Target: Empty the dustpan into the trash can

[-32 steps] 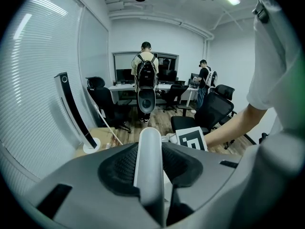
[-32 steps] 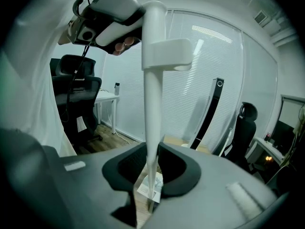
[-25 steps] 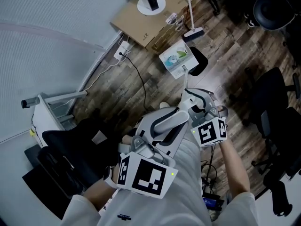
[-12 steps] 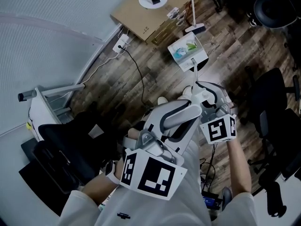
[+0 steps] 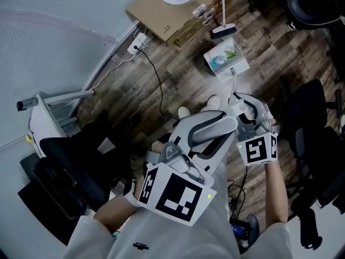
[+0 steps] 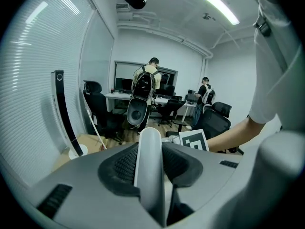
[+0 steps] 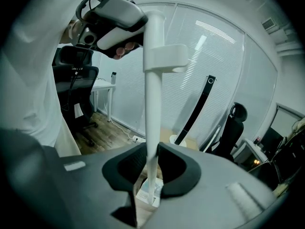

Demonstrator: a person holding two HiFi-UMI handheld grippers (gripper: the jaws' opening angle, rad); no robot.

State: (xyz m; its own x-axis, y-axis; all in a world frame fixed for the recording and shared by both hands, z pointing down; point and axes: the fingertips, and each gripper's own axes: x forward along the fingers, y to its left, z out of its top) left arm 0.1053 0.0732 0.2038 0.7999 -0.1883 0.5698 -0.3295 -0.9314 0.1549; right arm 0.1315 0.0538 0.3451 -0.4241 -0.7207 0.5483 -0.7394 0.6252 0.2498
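Wood floor point(image 5: 161, 85) fills the head view, with the cardboard box point(image 5: 178, 15) at the top edge. The dustpan point(image 5: 226, 62), with litter in it, lies below and to the right of the box, straight under the broom head point(image 5: 222, 31) off the box's right corner. A second ago it was close by the box's lower corner, left of the broom head. It has since swung right, away from the box. Its thin white handle point(image 5: 235, 82) runs back to my right gripper point(image 5: 241, 100), with my left gripper point(image 5: 226, 124) just behind, farther from the box. Both have drifted right with it. I cannot tell whether the pan clears the floor.

Left gripper view: jaws partly closed, pads clamped on the thick white upper end of the handle. The right gripper's marker cube point(image 6: 193, 141) shows just past it. A black tower fan point(image 6: 64, 113) stands on the box.

Right gripper view: jaws set narrower, gripping the thin shaft below its clip point(image 7: 164, 56). The dustpan is at the shaft's foot, the box beyond it, and the left gripper is on the shaft's top.
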